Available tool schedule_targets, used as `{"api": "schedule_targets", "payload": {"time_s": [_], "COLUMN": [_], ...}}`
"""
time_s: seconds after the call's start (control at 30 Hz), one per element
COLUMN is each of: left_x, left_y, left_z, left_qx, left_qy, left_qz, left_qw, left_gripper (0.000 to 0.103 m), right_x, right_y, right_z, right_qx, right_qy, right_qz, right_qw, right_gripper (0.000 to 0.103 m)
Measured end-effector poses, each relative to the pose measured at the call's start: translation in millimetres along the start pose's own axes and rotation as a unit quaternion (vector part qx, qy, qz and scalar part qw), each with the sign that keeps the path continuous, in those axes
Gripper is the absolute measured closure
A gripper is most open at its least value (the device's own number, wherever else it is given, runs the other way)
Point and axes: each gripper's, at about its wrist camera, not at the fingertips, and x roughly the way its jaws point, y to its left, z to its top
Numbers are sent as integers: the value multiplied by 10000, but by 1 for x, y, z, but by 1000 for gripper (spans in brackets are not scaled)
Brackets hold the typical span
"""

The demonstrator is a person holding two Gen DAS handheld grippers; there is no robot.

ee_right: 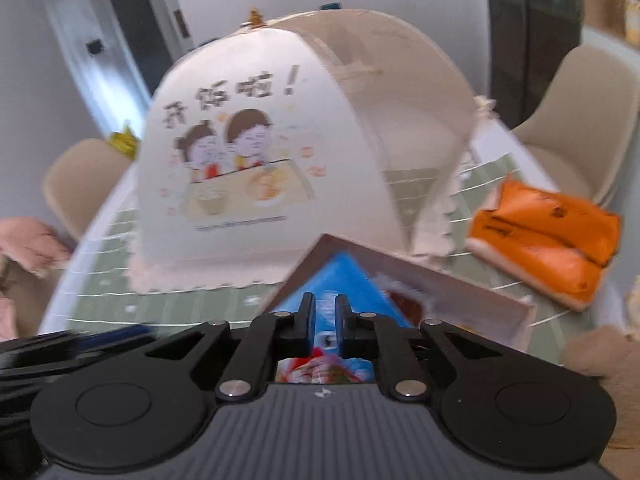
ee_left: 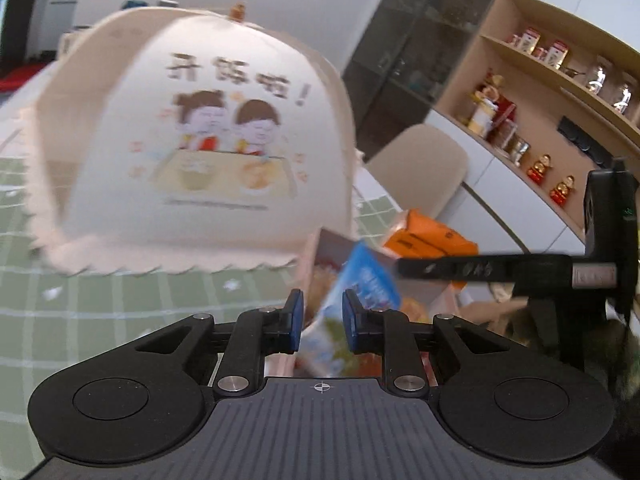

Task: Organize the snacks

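Right tool (ee_right: 322, 312) clamping blue packet (ee_right: 344, 276)

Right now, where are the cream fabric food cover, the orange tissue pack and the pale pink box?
Cream fabric food cover (ee_right: 256, 152): right wrist view, printed front panel.
Orange tissue pack (ee_right: 544, 236): right wrist view, top face.
Pale pink box (ee_right: 480, 300): right wrist view, side wall.

Both my tongs pitch downward. Left tongs (ee_left: 322, 316): blue pads (ee_left: 295, 316) drawn in close, a narrow gap between them, a blue snack packet (ee_left: 360, 300) pinched there. Right tongs (ee_right: 324, 316): fingers nearly together, clamped on the same blue snack packet.
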Motion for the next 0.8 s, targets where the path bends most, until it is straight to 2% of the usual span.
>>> {"api": "schedule_targets", "payload": {"time_s": [0.1,0.17,0.2,0.27,0.37,0.43,0.57,0.7,0.8], "left_x": [-23,-28,-30,-35,-41,-42,-38,-31,-21], "left_y": [10,11,10,9,13,18,13,4,-2], "left_z": [-32,-62,-78,-108,-138,-150,-165,-169,-172], "left_qx": [-48,13,91,321,337,267,544,877,1053], "left_qy": [114,337,410,475,517,529,445,249,14], "left_qz": [203,242,321,545,875,965,1080,1066,1068], "left_qw": [9997,9991,9986,9969,9943,9936,9917,9901,9887], "left_gripper": [79,79,79,79,79,79,79,78,78], "right_x": [-26,-45,-53,-68,-77,-70,-42,-25,-21], "right_y": [-6,-2,1,12,32,44,58,61,63], "right_z": [-18,-39,-51,-80,-125,-155,-192,-207,-212], "right_qx": [22,21,39,81,55,-35,-106,-166,-246], "right_qy": [-226,-412,-491,-615,-701,-567,-75,76,-39], "right_qz": [-145,-330,-388,-469,-517,-508,-622,-874,-1084], "right_qw": [9996,9986,9980,9970,9962,9971,9980,9960,9938], "right_gripper": [84,67,61,41,31,28,28,28,19]}}
